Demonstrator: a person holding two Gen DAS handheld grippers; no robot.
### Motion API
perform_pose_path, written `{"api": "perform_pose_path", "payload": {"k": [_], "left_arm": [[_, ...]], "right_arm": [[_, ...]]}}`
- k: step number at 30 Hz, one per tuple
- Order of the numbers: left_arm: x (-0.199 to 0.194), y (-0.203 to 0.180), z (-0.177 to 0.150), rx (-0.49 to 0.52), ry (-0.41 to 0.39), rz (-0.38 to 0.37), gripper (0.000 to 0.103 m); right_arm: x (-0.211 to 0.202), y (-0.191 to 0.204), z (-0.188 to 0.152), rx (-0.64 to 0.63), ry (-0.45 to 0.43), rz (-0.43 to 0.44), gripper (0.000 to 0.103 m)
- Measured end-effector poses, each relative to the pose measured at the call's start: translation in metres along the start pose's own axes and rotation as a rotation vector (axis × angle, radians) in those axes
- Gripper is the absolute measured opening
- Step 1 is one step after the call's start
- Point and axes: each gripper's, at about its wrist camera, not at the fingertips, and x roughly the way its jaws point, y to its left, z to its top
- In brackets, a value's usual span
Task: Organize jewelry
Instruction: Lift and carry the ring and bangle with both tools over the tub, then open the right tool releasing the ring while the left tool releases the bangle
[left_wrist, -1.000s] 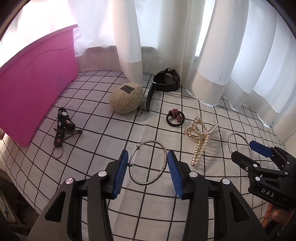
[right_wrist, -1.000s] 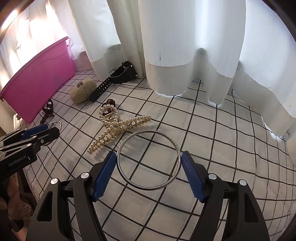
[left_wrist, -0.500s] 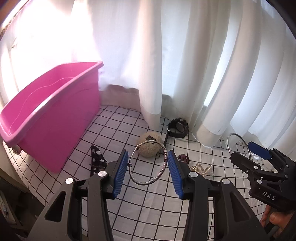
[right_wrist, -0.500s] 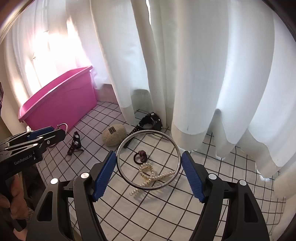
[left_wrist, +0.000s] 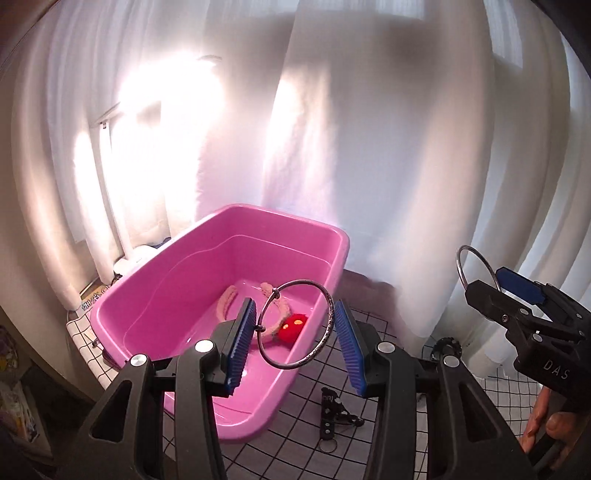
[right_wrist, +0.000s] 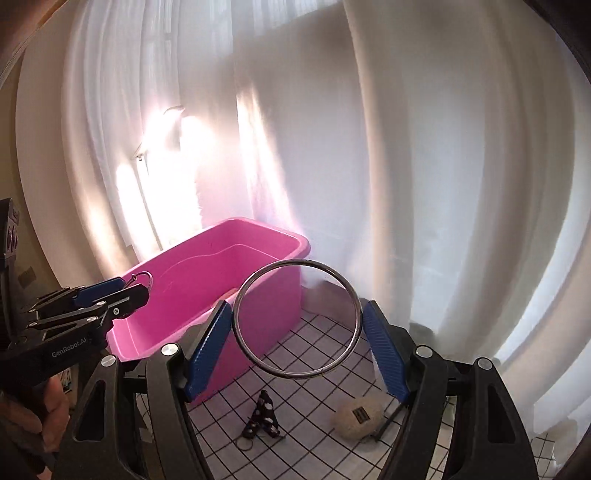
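both bangles are up in the air and on their way to the pink tub, so the step in hand looks like the carry-and-drop part of the tidying. the left hand-held gripper has its blue pads pressed against either side of a thin silver bangle with a small clasp, and it hangs over the near right corner of the tub, inside the rim line as this view shows it. the right hand-held gripper pinches a larger plain steel ring the same way, pads closed to the ring's width; it sits to the right of the tub and short of its rim.

inside the tub lie a pale pink band and a small red piece. outside the tub, on the checked cloth near its right wall, remain a black patterned hair clip and a fuzzy beige pouch.

next, i would judge, the left pads only need to spread to let the bangle fall in. the right one should first travel further over the tub's rim, then release, keeping clear of the other gripper.
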Motion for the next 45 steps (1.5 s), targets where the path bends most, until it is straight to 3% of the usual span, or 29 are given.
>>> {"api": "perform_pose_path", "payload": {"k": [5, 11, 18, 28, 34, 43, 45], "left_arm": [[0.027, 0.055, 0.021, -0.054, 0.033, 0.067, 0.043], [0.065, 0.104, 0.025, -0.121, 0.107, 0.094, 0.043], [0.106, 0.135, 0.021, -0.150, 0.207, 0.103, 0.043], [0.150, 0.152, 0.014, -0.170, 0.364, 0.149, 0.043], [0.169, 0.155, 0.008, -0.195, 0.472, 0.136, 0.043], [0.180, 0.156, 0.005, -0.209, 0.555, 0.144, 0.044], [0.179, 0.156, 0.006, -0.212, 0.557, 0.144, 0.051]], "right_arm": [[0.057, 0.040, 0.033, -0.042, 0.025, 0.065, 0.070], [0.124, 0.076, 0.052, -0.042, 0.124, 0.120, 0.070], [0.184, 0.091, 0.056, -0.074, 0.240, 0.095, 0.070], [0.267, 0.092, 0.044, -0.048, 0.471, 0.036, 0.070], [0.296, 0.089, 0.036, -0.029, 0.616, 0.014, 0.070], [0.314, 0.091, 0.032, -0.041, 0.693, -0.021, 0.071], [0.316, 0.092, 0.032, -0.045, 0.700, -0.024, 0.071]]}}
